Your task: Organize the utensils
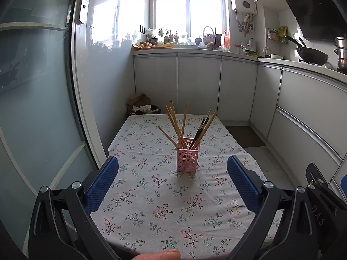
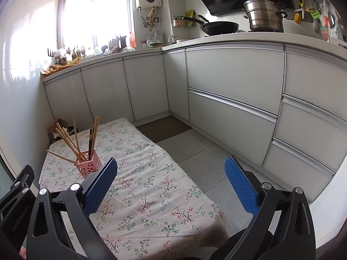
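Note:
A pink perforated holder (image 1: 187, 160) stands upright on the floral tablecloth (image 1: 151, 205), filled with several wooden chopsticks (image 1: 174, 123) and a dark pair (image 1: 198, 133). My left gripper (image 1: 172, 166) is open and empty, held back from the holder, which sits between its blue pads. In the right wrist view the holder (image 2: 89, 166) sits at the far left of the table, its chopsticks (image 2: 69, 140) fanning out. My right gripper (image 2: 171, 169) is open and empty, over the table's right edge. Part of the right gripper (image 1: 321, 195) shows at the left wrist view's right edge.
Grey kitchen cabinets (image 2: 232, 91) run along the right and back. A wok (image 2: 219, 27) and a steel pot (image 2: 264, 15) sit on the counter. A bin with paper (image 1: 144, 108) stands behind the table. A glass door (image 1: 39, 99) is at the left. Tiled floor (image 2: 195, 149) lies right of the table.

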Tool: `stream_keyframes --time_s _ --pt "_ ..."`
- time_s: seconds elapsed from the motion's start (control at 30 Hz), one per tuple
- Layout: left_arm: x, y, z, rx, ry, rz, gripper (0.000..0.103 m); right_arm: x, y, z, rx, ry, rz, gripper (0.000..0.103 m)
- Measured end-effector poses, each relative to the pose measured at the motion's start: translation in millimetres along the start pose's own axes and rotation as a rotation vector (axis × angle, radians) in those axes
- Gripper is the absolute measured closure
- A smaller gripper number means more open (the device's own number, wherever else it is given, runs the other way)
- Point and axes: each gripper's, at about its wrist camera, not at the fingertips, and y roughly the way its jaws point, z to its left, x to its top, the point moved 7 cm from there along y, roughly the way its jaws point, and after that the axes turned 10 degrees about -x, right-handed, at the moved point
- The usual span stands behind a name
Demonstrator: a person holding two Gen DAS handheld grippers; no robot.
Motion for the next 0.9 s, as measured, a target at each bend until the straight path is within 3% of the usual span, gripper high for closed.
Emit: stream_keyframes --time_s 0.9 --pt "-1.4 -0.1 2.7 0.0 -0.007 0.016 0.007 0.4 -2.9 -1.2 0.01 -0.004 0.005 0.006"
